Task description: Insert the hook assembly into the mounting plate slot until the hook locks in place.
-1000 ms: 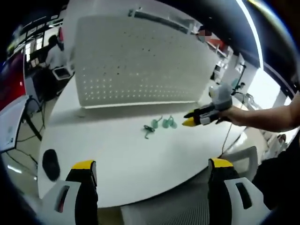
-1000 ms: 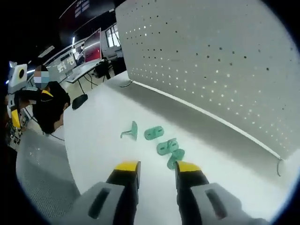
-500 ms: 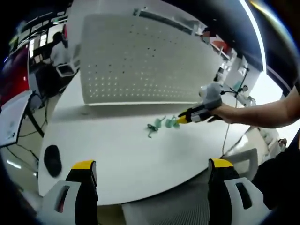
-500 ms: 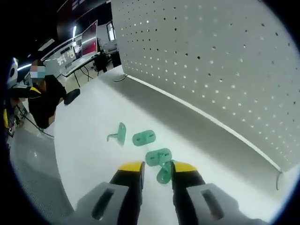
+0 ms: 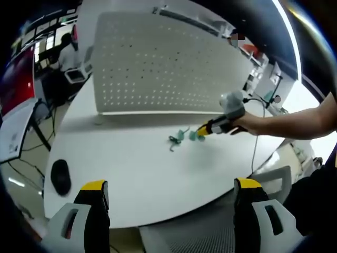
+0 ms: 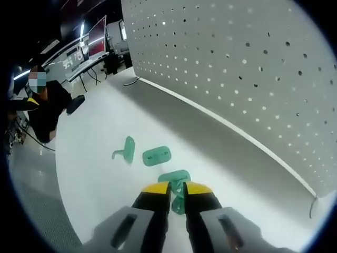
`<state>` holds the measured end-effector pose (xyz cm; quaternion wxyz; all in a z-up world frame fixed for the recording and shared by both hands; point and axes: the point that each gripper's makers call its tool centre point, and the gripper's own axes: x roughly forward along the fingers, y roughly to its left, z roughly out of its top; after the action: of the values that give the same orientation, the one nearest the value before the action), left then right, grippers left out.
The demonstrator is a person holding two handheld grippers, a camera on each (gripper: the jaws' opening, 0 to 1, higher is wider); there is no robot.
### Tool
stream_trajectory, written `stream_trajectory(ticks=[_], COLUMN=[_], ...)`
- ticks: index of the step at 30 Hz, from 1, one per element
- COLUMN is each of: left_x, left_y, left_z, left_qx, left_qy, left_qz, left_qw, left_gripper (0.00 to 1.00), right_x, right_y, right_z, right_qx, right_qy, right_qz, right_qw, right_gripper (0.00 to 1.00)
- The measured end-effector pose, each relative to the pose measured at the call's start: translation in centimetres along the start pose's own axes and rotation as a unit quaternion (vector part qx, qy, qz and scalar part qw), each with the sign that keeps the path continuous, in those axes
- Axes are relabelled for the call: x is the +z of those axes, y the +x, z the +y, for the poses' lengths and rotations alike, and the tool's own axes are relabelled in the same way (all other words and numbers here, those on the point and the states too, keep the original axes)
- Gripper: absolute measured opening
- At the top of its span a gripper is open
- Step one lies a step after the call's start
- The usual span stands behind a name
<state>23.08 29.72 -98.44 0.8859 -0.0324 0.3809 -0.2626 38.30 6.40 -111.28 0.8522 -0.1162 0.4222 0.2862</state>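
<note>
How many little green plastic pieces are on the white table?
4, as far as I can tell. A hook piece lies farthest left, an oval plate beside it, another plate at the right gripper's tips, and one between its jaws, partly hidden.

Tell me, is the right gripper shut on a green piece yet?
Nearly shut. The right gripper has its jaws narrowed around a green piece on the white table; whether they are touching it cannot be told.
</note>
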Motion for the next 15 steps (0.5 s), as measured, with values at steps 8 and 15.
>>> stream_trajectory(ticks=[8, 15], left_x=[0.17, 0.53], left_y=[0.25, 0.03], left_z=[-0.28, 0.17], left_qx=[-0.008, -0.003], left_qy=[0.006, 0.014], left_qz=[0.0, -0.001], left_qw=[1.0, 0.9999], left_gripper=[1.0, 1.0], right_x=[-0.14, -0.06], right_y=[-0.29, -0.8], right_z=[-0.5, -0.78], right_qx=[-0.007, -0.011], right_qy=[0.016, 0.032], right_qz=[-0.001, -0.007], right_qw=[0.9998, 0.9994], right_gripper=[0.02, 0.01])
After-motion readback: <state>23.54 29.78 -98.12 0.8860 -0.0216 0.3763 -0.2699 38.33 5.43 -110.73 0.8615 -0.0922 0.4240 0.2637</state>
